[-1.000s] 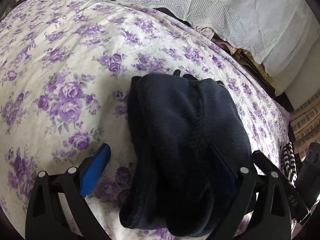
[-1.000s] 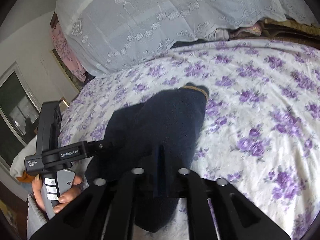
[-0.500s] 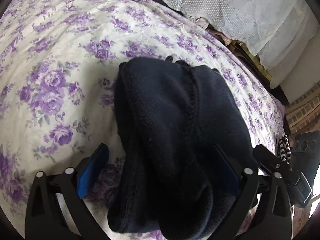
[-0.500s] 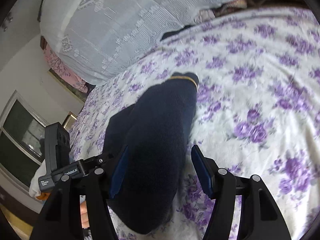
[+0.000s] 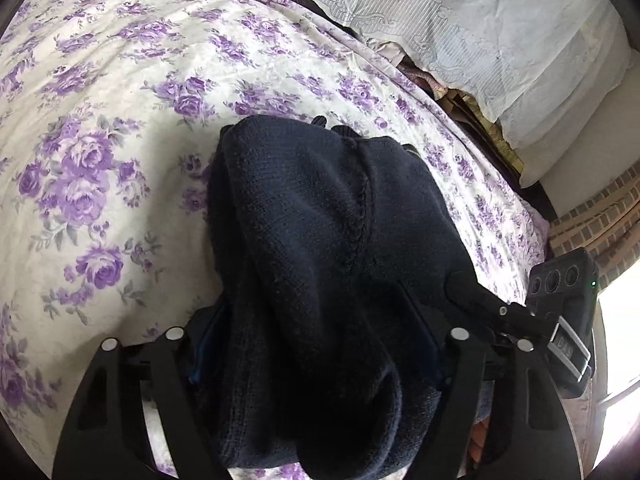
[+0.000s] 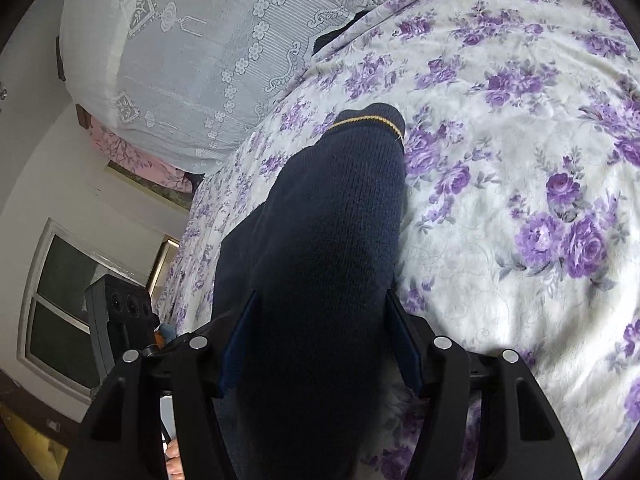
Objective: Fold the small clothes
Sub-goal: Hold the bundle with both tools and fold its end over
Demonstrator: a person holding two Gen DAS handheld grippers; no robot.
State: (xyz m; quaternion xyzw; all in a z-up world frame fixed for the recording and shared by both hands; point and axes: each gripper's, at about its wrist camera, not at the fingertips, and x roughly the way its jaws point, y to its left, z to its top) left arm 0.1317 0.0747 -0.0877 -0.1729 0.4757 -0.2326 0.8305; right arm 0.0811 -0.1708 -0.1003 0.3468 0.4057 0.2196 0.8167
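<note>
Half done at a guess: navy sweater (image 5: 328, 264) bunched mid-bed (image 5: 100, 92), spread fingers of left gripper (image 5: 316, 356) and right gripper (image 6: 320, 344) straddling it, unpinched, final folds pending.

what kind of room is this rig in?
Most likely a home bedroom: a bed under a purple-flowered sheet, a lace-covered stack of bedding at its far side, and a window in a plain white wall.
</note>
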